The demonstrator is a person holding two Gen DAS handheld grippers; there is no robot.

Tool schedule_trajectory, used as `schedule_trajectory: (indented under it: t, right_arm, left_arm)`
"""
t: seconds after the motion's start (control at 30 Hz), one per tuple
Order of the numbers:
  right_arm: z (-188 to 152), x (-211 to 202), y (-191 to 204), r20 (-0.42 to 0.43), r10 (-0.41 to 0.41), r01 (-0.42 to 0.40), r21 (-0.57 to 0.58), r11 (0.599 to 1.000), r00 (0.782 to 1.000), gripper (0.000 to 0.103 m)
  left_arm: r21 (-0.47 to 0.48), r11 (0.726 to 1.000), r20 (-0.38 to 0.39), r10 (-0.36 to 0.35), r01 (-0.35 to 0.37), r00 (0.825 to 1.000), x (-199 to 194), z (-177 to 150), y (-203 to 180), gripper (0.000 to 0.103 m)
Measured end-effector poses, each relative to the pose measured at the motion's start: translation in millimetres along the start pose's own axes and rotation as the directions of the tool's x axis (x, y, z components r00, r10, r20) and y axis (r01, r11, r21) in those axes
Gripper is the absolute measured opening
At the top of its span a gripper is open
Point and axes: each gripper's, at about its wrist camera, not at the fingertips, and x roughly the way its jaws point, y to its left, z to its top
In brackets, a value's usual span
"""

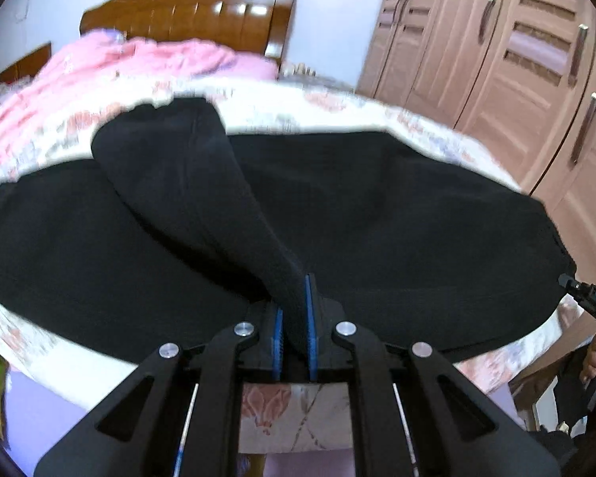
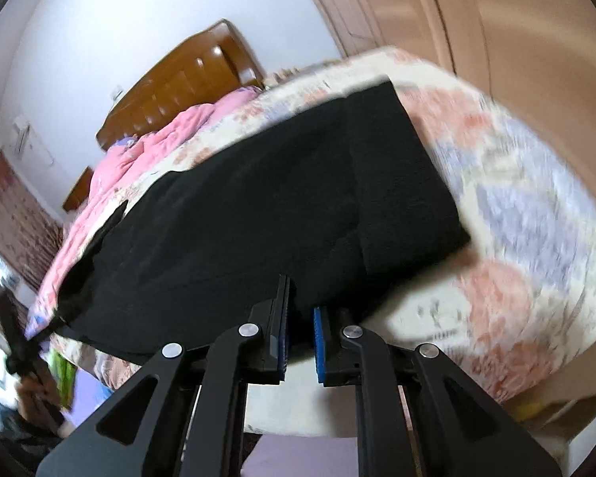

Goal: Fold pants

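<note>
Black pants are lying along the bed's near edge; the left tool is pinching a lifted fold to carry it over, while the right tool is clamping the hem, anchoring it

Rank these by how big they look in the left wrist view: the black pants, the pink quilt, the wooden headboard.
1. black pants, filling most of the frame, though nearest the camera
2. pink quilt
3. wooden headboard, farthest away, so its true size is unsure
</note>
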Motion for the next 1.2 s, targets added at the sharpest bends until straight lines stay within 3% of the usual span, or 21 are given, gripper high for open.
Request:
schedule_trajectory:
  t: [0.1, 0.27, 0.33, 0.47, 0.53, 0.63, 0.67, 0.7, 0.93, 1.0, 1.03, 1.07, 1.1, 1.2]
  right_arm:
    - [4.0, -10.4, 10.0, 0.023, 0.003, -0.003, -0.027, 1.000, 1.000, 0.011]
    - [5.7, -22.6, 12.2, 0.043, 0.024, -0.023, -0.024, 0.999, 0.999, 0.010]
    - [0.2, -12.7, 4.9, 0.016, -0.007, 0.007, -0.013, 1.000, 1.000, 0.010]
    - [-3.4, -8.2, -2.1, 0.006, 0.016, -0.016, 0.038, 0.999, 1.000, 0.008]
    - [1.9, -17.3, 4.4, 0.020, 0.025, -0.025, 0.014, 1.000, 0.999, 0.009]
    - [5.2, -12.5, 2.1, -0.003, 0.051, -0.051, 0.045, 0.998, 0.999, 0.020]
    - [4.6, -8.3, 0.2, -0.016, 0.049, -0.048, 0.056, 0.997, 0.999, 0.028]
    - [0.9, -3.5, -0.7, -0.026, 0.067, -0.065, 0.073, 0.995, 0.997, 0.029]
    - [-12.6, 13.5, 29.1, -0.061, 0.170, -0.168, 0.035, 0.985, 0.984, 0.029]
    - [-18.1, 22.2, 41.8, -0.080, 0.189, -0.188, 0.016, 0.982, 0.979, 0.029]
    - [-20.5, 26.3, 45.8, -0.088, 0.189, -0.189, 0.008, 0.982, 0.978, 0.029]
    - [-22.2, 26.9, 48.3, -0.083, 0.182, -0.183, -0.001, 0.983, 0.980, 0.022]
    - [-21.5, 25.7, 51.3, -0.066, 0.172, -0.173, -0.015, 0.985, 0.983, 0.019]
    - [-17.3, 11.9, 57.0, -0.021, 0.190, -0.191, -0.033, 0.981, 0.981, 0.012]
  left_arm:
    - [-0.017, 1.000, 0.003, -0.007, 0.007, 1.000, -2.1, -1.7, 5.2, 0.009]
    - [-0.022, 0.999, 0.071, -0.027, 0.029, 0.997, -27.9, 10.2, 0.7, 0.009]
    - [-0.005, 1.000, 0.055, -0.015, 0.015, 0.998, -26.6, 9.3, -2.4, 0.009]
    - [-0.022, 1.000, -0.031, -0.016, 0.015, 0.999, -4.7, 1.7, 4.3, 0.009]
    - [-0.010, 1.000, -0.014, -0.025, 0.024, 1.000, -10.3, 1.5, 2.5, 0.009]
    - [-0.053, 0.995, -0.026, -0.090, 0.089, 0.996, -8.2, 3.6, 8.8, 0.020]
    - [-0.115, 0.983, -0.034, -0.146, 0.142, 0.989, -4.1, 2.1, 15.1, 0.035]
    - [-0.157, 0.971, -0.037, -0.190, 0.182, 0.981, -0.4, 0.2, 19.0, 0.045]
    - [-0.200, 0.949, -0.035, -0.255, 0.243, 0.966, 9.8, -7.0, 3.9, 0.052]
    - [-0.186, 0.954, -0.036, -0.247, 0.236, 0.968, 12.3, -8.6, -4.2, 0.050]
    - [-0.178, 0.957, -0.031, -0.239, 0.230, 0.971, 12.8, -9.0, -6.8, 0.043]
    - [-0.164, 0.964, -0.028, -0.215, 0.208, 0.976, 13.0, -9.5, -8.7, 0.019]
    - [-0.153, 0.970, -0.027, -0.195, 0.189, 0.980, 12.5, -8.8, -9.1, 0.010]
    - [-0.139, 0.964, 0.039, -0.222, 0.225, 0.974, -5.9, -0.1, -7.3, 0.009]
